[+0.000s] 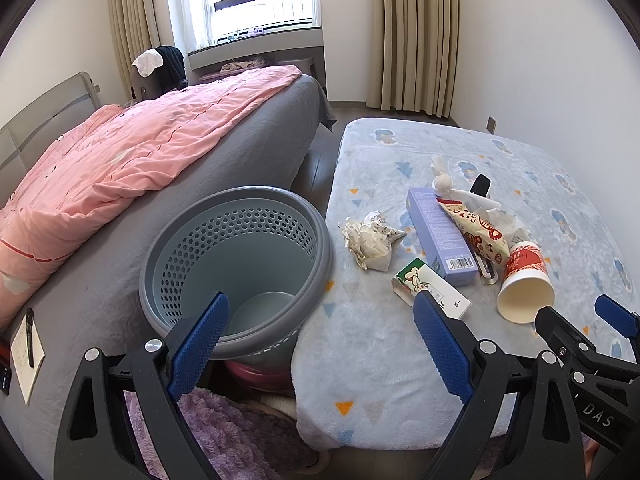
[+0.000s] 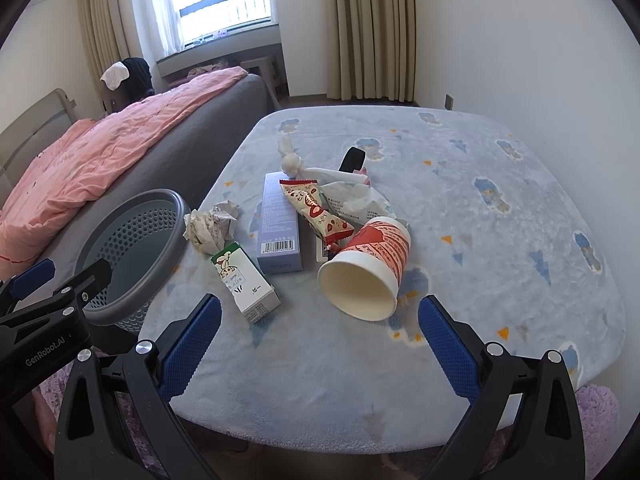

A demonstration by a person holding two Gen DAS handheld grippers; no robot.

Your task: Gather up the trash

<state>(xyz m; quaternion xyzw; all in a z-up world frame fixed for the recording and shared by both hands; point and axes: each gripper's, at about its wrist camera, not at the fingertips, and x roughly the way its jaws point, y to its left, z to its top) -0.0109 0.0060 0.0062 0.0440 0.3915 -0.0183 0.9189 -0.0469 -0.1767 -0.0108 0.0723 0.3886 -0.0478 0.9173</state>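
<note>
Trash lies clustered mid-table on the pale blue patterned cloth (image 2: 480,264): a red-and-white paper cup (image 2: 366,270) on its side, mouth toward the camera, with a green-and-white carton (image 2: 244,282) at its 9 o'clock, a lavender box (image 2: 278,222) and red snack wrapper (image 2: 316,210) at 11 o'clock, and crumpled paper (image 2: 212,226) beyond the carton. The grey perforated bin (image 1: 236,268) stands just off the table's left edge, beside the bed with the pink quilt (image 1: 120,160). The left gripper (image 1: 320,340) hangs spread wide and empty over bin and table edge; the right gripper (image 2: 320,340) is likewise wide and empty, at the cup's 6 o'clock.
</note>
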